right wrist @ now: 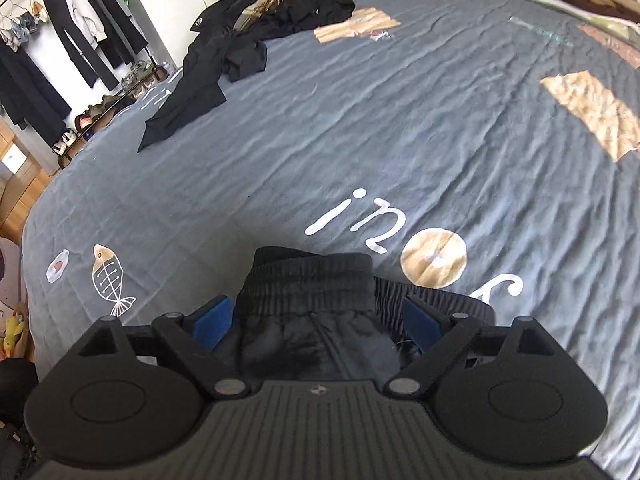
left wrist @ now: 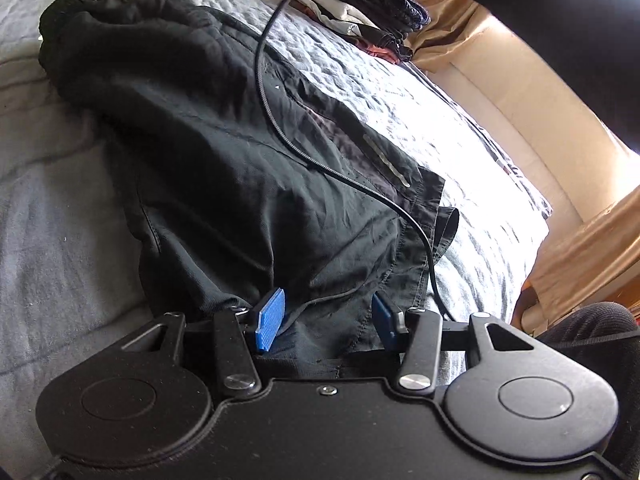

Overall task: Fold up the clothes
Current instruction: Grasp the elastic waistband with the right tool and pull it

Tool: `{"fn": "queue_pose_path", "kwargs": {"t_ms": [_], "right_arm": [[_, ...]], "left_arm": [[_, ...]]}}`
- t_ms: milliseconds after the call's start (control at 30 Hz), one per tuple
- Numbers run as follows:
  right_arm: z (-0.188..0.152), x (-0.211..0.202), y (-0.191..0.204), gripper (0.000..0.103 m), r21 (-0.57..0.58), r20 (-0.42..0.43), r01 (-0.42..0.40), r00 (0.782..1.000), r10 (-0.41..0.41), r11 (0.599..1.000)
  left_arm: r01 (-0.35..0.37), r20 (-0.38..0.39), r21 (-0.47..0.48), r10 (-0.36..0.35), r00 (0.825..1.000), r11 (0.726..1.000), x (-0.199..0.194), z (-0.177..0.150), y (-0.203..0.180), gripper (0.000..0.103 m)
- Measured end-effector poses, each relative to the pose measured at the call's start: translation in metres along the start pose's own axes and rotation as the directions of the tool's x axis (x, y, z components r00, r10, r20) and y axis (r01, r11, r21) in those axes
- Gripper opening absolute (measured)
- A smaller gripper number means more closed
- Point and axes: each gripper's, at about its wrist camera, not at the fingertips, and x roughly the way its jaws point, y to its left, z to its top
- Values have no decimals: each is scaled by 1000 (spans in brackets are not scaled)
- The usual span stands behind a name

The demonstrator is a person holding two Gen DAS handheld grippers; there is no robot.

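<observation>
A pair of black shorts [left wrist: 224, 152] lies stretched out on the grey-blue bedspread [left wrist: 60, 240]. My left gripper [left wrist: 326, 318] is open, its blue pads either side of the hem end of the shorts, low over the cloth. In the right wrist view my right gripper [right wrist: 316, 320] is open, with the elastic waistband of the shorts [right wrist: 308, 280] bunched between its blue pads. A thin black cable [left wrist: 272, 108] trails across the shorts in the left wrist view.
A heap of unfolded dark clothes [right wrist: 240, 40] lies at the far left of the bed [right wrist: 360, 140]. A stack of folded clothes [left wrist: 360, 8] sits near the bed's far edge. A clothes rack [right wrist: 52, 40] stands beyond the bed's left side.
</observation>
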Motion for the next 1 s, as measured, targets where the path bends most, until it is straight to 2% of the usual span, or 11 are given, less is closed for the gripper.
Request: {"fn": "queue_pose_path", "kwargs": {"t_ms": [133, 267, 467, 533, 633, 700, 767, 1000], "right_arm": [[3, 23, -10, 91, 7, -49, 20, 999, -19, 1000], [1, 35, -29, 91, 66, -81, 0, 997, 5, 998], [-3, 51, -38, 90, 171, -68, -109, 990, 123, 979], [-3, 56, -36, 84, 189, -69, -122, 988, 137, 974], [-3, 55, -32, 60, 188, -69, -107, 990, 121, 976], [-3, 47, -30, 34, 193, -52, -103, 992, 115, 976], [-3, 37, -29, 22, 188, -38, -74, 996, 82, 979], [-3, -12, -34, 21, 247, 11, 43, 999, -48, 968]], "left_arm": [[8, 1, -8, -8, 1000, 1000, 0, 0, 1, 48], [16, 0, -16, -16, 1000, 1000, 1, 0, 2, 48], [25, 0, -27, -25, 1000, 999, 4, 2, 2, 48], [26, 0, -26, -26, 1000, 999, 3, 1, 4, 48], [29, 2, -29, -29, 1000, 999, 2, 0, 4, 48], [29, 3, -30, -29, 1000, 999, 2, -1, 3, 48], [29, 3, -30, -29, 1000, 999, 2, -1, 3, 48], [27, 6, -31, -27, 1000, 999, 0, 0, 4, 48]]}}
